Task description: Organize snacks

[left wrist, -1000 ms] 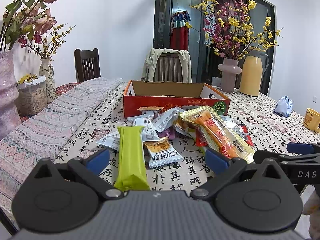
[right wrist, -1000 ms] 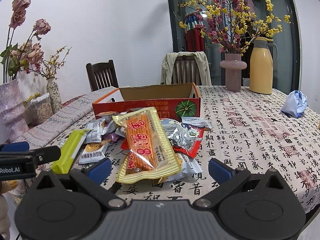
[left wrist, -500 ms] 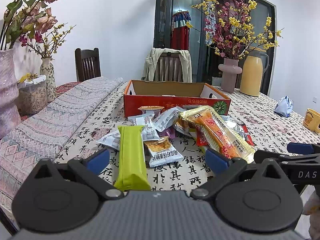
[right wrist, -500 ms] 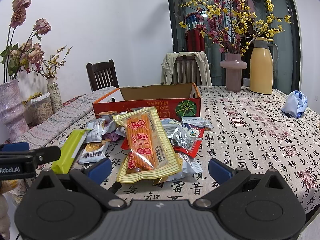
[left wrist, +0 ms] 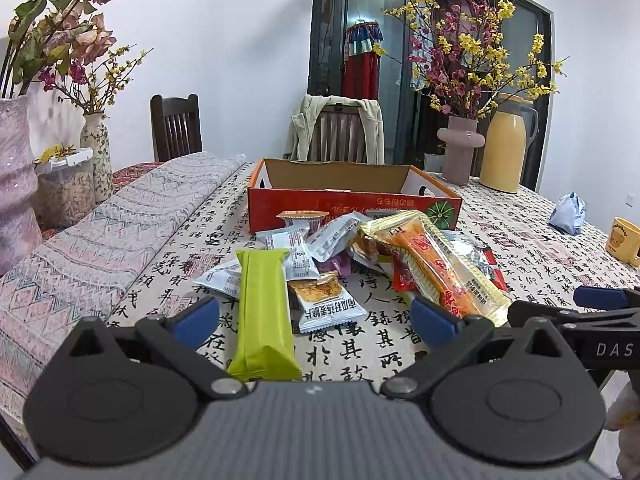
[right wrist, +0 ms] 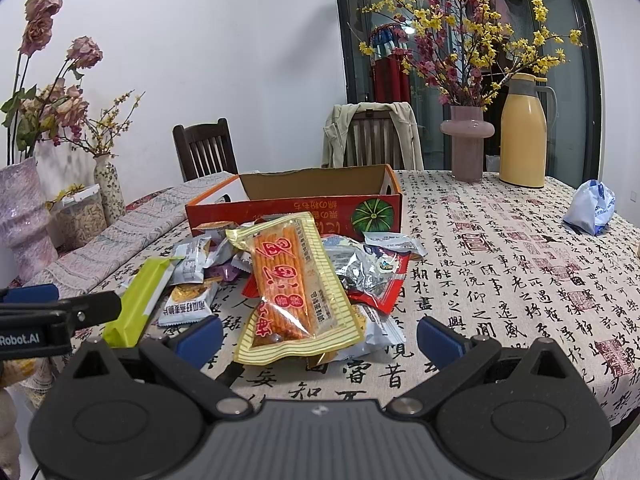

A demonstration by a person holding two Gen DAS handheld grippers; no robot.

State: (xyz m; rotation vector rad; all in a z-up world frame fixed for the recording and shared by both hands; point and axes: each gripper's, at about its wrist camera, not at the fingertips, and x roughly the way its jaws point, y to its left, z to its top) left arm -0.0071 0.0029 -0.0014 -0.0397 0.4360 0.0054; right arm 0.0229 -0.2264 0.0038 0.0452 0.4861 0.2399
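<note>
A heap of snack packets lies on the tablecloth in front of an open red cardboard box (left wrist: 352,204) (right wrist: 296,210). Nearest the left gripper (left wrist: 316,318) is a long green bar (left wrist: 262,312) (right wrist: 138,300), with a small white packet (left wrist: 326,302) beside it. A large yellow-and-orange packet (left wrist: 436,268) (right wrist: 292,284) tops the heap, right before the right gripper (right wrist: 320,340). A silver-and-red packet (right wrist: 374,276) lies beside it. Both grippers hover open near the table's front edge, holding nothing.
A pink vase of flowers (right wrist: 466,142) and a yellow flask (right wrist: 522,132) stand at the back right. A blue-white bag (right wrist: 592,206) and a yellow mug (left wrist: 624,240) sit to the right. Vases (left wrist: 16,176) and a folded runner (left wrist: 112,236) are at the left. Chairs stand behind.
</note>
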